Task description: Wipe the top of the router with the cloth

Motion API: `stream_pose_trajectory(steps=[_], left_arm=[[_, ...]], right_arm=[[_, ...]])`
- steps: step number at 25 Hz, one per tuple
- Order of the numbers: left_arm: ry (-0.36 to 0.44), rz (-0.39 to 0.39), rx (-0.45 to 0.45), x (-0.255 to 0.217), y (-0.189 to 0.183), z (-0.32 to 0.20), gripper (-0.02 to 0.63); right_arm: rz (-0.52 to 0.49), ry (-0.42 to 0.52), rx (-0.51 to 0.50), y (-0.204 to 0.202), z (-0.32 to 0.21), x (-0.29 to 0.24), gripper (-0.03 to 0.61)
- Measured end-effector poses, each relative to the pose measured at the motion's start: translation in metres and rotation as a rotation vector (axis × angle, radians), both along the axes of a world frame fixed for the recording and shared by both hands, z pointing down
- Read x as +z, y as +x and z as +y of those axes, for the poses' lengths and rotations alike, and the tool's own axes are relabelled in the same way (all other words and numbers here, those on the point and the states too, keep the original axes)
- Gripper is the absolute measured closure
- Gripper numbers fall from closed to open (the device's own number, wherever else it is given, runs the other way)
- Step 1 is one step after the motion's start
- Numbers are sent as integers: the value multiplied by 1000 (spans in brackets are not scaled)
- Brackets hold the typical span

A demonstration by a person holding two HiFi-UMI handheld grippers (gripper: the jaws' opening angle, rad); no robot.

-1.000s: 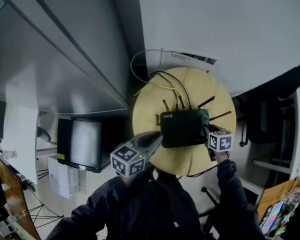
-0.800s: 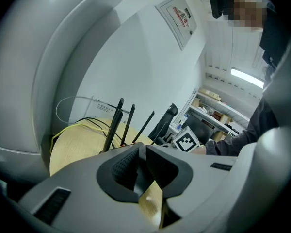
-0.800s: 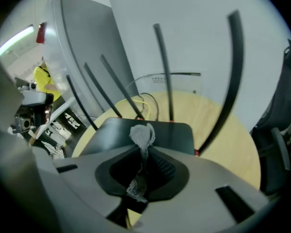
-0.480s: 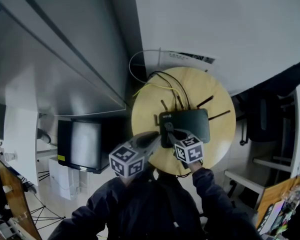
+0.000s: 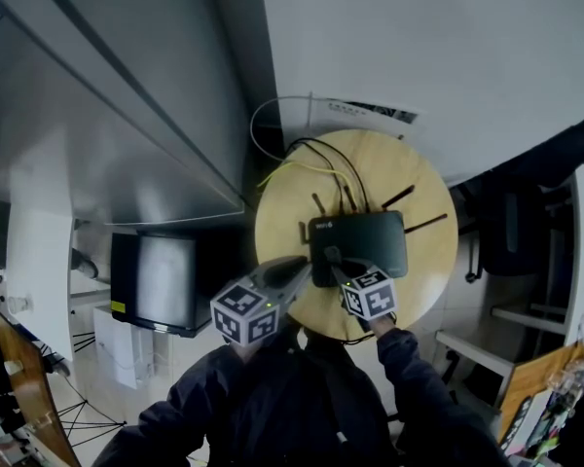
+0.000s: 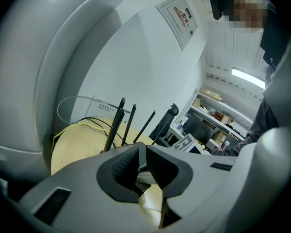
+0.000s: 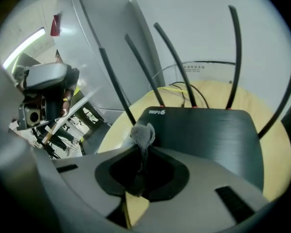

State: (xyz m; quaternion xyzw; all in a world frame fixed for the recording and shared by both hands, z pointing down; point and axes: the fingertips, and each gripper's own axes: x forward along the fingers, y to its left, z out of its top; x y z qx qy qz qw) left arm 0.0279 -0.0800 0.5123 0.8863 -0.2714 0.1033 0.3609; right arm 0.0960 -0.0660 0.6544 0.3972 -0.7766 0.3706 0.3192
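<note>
A black router (image 5: 362, 245) (image 7: 208, 135) with several upright antennas (image 7: 169, 62) lies on a round wooden table (image 5: 419, 188). My right gripper (image 5: 337, 264) (image 7: 141, 142) is shut on a small grey cloth (image 7: 142, 134), whose tuft sticks out past the jaws over the router's front left corner, by the white WIFI6 print. My left gripper (image 5: 300, 269) (image 6: 139, 159) rests at the table's front left edge, jaws together with nothing clearly between them. In the left gripper view the antennas (image 6: 117, 123) rise just beyond the jaws.
Black and yellow cables (image 5: 316, 163) run from the router's back off the table's far edge. A white wall (image 5: 419, 56) is behind. A dark cabinet (image 5: 161, 280) stands low on the left, a black chair (image 5: 511, 236) on the right.
My right gripper swept with the cloth from the router's right front corner to its left front corner, then barely moved. The left gripper stayed put.
</note>
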Motion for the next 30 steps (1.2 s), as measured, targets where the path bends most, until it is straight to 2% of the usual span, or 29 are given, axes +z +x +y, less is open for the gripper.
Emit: stream_pose_trajectory(steps=[10, 14, 17, 21, 30], left_arm=[[3, -3, 8, -1, -1, 1, 583], [5, -9, 7, -1, -2, 3, 583], [3, -13, 6, 0, -3, 3, 583], [5, -17, -3, -1, -5, 5, 583], [7, -24, -25, -2, 0, 8, 583]], right_arm=[[94, 6, 144, 124, 3, 3, 511], [131, -11, 196, 160, 8, 9, 511], [145, -3, 223, 167, 6, 5, 511], [115, 45, 199, 139, 5, -7, 511], [-56, 64, -27, -18, 24, -20, 511]])
